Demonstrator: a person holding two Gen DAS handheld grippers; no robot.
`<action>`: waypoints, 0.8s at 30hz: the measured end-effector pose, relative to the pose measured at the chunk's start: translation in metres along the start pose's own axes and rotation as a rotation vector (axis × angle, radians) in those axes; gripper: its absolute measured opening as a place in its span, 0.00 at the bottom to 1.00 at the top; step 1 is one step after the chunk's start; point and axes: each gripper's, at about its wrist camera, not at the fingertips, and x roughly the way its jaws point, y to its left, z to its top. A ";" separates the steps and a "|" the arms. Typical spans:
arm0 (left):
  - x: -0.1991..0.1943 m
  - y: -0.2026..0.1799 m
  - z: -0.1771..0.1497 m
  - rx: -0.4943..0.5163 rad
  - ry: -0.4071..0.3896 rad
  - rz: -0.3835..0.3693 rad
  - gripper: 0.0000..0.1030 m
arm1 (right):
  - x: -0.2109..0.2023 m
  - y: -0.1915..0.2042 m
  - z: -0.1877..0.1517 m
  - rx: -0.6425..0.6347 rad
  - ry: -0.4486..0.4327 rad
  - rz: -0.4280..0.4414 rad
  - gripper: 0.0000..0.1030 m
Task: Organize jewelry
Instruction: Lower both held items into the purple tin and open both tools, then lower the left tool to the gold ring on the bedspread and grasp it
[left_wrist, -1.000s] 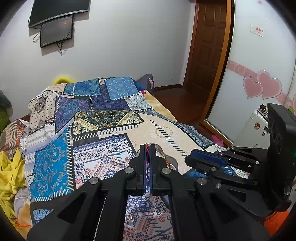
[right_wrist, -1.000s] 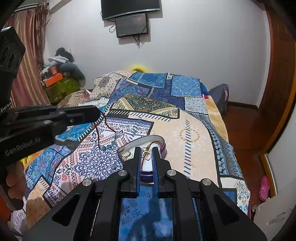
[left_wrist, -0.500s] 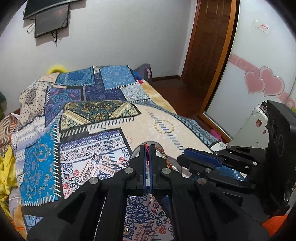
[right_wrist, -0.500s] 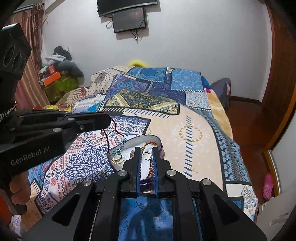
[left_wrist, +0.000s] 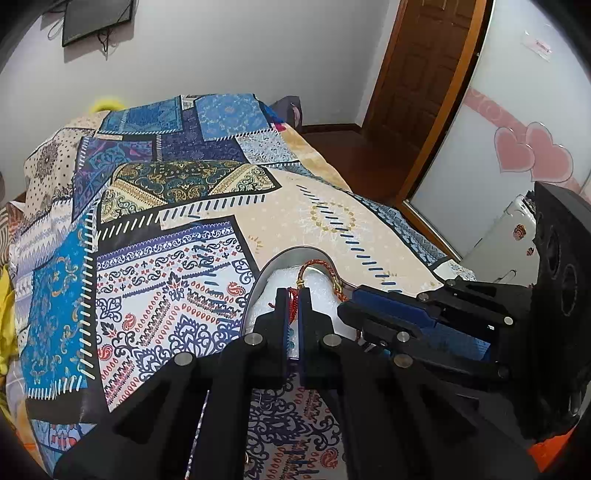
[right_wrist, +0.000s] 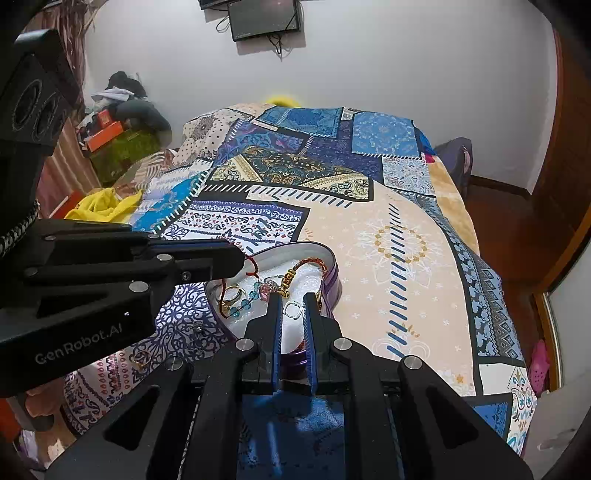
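A heart-shaped purple tin (right_wrist: 334, 275) with a white padded lining sits open on the patchwork bedspread (right_wrist: 369, 229), holding gold rings (right_wrist: 233, 294), a silver ring (right_wrist: 292, 309), a braided red-and-gold bracelet (right_wrist: 314, 263) and a strand of blue beads (right_wrist: 246, 298). The left gripper (left_wrist: 293, 295), its fingers clamped on a thin red cord (right_wrist: 252, 263), holds that cord over the tin's left edge; the cord drops into the tin to join the beads. The right gripper (right_wrist: 293, 301) hovers at the tin's near rim, fingers slightly apart and gripping nothing. More small pieces (right_wrist: 142, 360) lie loose on the bedspread to the tin's near left.
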 end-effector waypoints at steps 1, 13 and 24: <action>0.000 0.000 0.000 0.000 0.000 0.005 0.01 | 0.001 0.000 0.000 0.001 0.005 -0.002 0.10; -0.016 0.002 -0.004 0.019 -0.004 0.022 0.10 | 0.001 0.002 0.004 -0.007 0.046 -0.029 0.11; -0.055 0.021 -0.012 -0.026 -0.060 0.092 0.35 | -0.022 0.012 0.011 -0.016 0.011 -0.045 0.14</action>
